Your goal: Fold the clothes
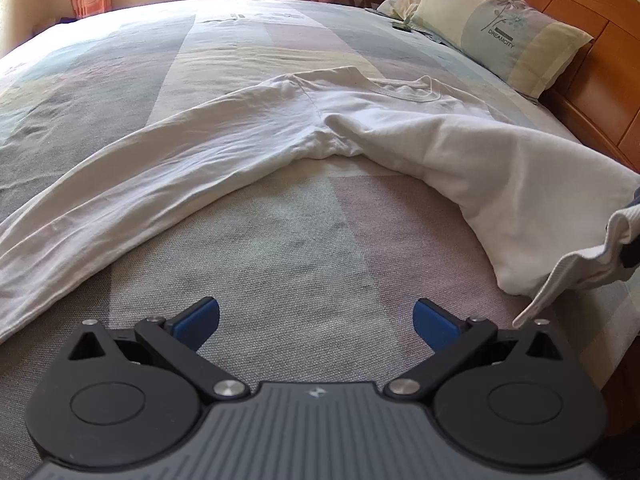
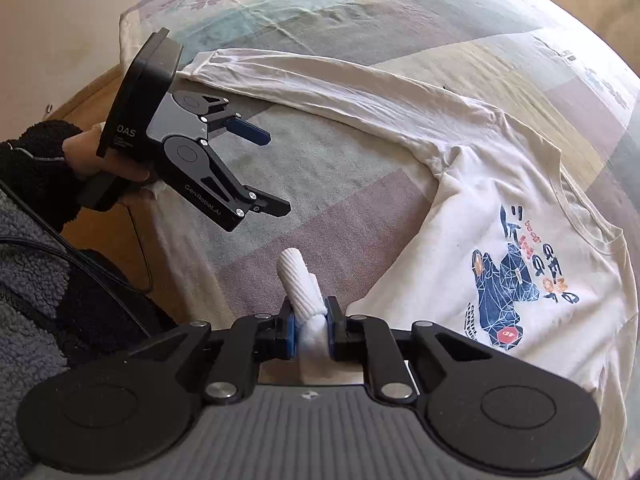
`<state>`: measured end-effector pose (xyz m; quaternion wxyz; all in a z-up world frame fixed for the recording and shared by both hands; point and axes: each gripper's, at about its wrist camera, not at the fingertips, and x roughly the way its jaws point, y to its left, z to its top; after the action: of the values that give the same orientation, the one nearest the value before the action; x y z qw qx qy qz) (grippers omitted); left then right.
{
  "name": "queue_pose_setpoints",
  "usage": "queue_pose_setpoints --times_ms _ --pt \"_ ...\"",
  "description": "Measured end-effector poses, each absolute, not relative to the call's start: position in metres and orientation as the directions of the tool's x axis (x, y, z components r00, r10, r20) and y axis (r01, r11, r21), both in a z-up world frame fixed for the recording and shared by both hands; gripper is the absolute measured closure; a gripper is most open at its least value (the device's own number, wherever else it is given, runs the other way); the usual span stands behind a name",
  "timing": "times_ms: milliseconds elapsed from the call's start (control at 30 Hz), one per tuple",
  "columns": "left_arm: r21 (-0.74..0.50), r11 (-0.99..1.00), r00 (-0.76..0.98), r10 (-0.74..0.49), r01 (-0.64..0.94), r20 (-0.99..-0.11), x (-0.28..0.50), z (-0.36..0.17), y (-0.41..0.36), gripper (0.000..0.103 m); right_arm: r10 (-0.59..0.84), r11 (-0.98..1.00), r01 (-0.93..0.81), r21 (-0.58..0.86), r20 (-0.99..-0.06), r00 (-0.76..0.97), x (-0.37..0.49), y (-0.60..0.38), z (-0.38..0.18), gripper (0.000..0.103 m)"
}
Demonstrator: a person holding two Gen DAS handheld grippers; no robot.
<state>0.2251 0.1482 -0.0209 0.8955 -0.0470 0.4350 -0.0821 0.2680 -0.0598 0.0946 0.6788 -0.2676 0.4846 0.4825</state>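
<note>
A white long-sleeve shirt (image 1: 360,120) lies on the bed, and the right wrist view shows its blue and orange print (image 2: 516,280). One sleeve (image 1: 120,192) stretches flat to the left. My right gripper (image 2: 311,320) is shut on the shirt's ribbed white cuff (image 2: 298,276), which sticks up between the blue pads. The left wrist view shows that cuff (image 1: 568,276) lifted at the right edge, with cloth draped behind it. My left gripper (image 1: 316,320) is open and holds nothing. It hovers over bare bedspread between the flat sleeve and the shirt body, and the right wrist view shows this left gripper (image 2: 272,172) too.
The patchwork bedspread (image 1: 280,240) covers the bed. Pillows (image 1: 500,28) lean on the wooden headboard (image 1: 592,72) at the far right. A person's hand in a dark fleece sleeve (image 2: 36,168) holds the left gripper near the bed's edge, with a cable (image 2: 100,272) trailing below it.
</note>
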Motion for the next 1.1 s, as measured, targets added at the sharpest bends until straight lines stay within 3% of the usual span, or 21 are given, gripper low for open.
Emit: queue_pose_setpoints --times_ms 133,333,400,467,600,733,867,1100 --pt "-0.146 0.981 0.614 -0.194 0.128 -0.765 0.212 -0.018 0.135 0.001 0.427 0.395 -0.910 0.127 -0.902 0.060 0.254 -0.072 0.097 0.084" --pt "-0.112 0.982 0.635 -0.184 0.153 -0.750 0.185 -0.019 0.113 0.001 0.485 0.385 -0.917 0.101 -0.868 0.109 0.228 -0.096 0.098 0.067" --pt "-0.089 0.982 0.643 -0.175 0.164 -0.745 0.176 -0.022 0.104 0.001 0.527 0.401 -0.911 0.096 -0.838 0.144 0.221 -0.107 0.097 0.058" --pt "-0.068 0.981 0.656 -0.172 0.180 -0.735 0.166 -0.025 0.095 0.001 0.589 0.430 -0.897 0.105 -0.786 0.191 0.215 -0.122 0.096 0.039" --pt "-0.026 0.975 0.683 -0.174 0.221 -0.709 0.147 -0.032 0.075 0.001 0.704 0.520 -0.834 0.184 -0.645 0.297 0.206 -0.159 0.087 0.028" --pt "0.009 0.962 0.709 -0.194 0.272 -0.678 0.127 -0.038 0.052 0.001 0.738 0.625 -0.726 0.287 -0.521 0.429 0.195 -0.204 0.066 0.002" --pt "0.038 0.946 0.725 -0.222 0.323 -0.652 0.115 -0.044 0.030 0.001 0.677 0.725 -0.599 0.341 -0.512 0.529 0.184 -0.238 0.029 0.000" --pt "0.153 0.934 0.796 -0.180 0.322 -0.578 0.124 -0.035 0.009 0.001 0.366 0.907 -0.417 0.068 -0.619 0.695 0.170 -0.242 -0.031 0.000"
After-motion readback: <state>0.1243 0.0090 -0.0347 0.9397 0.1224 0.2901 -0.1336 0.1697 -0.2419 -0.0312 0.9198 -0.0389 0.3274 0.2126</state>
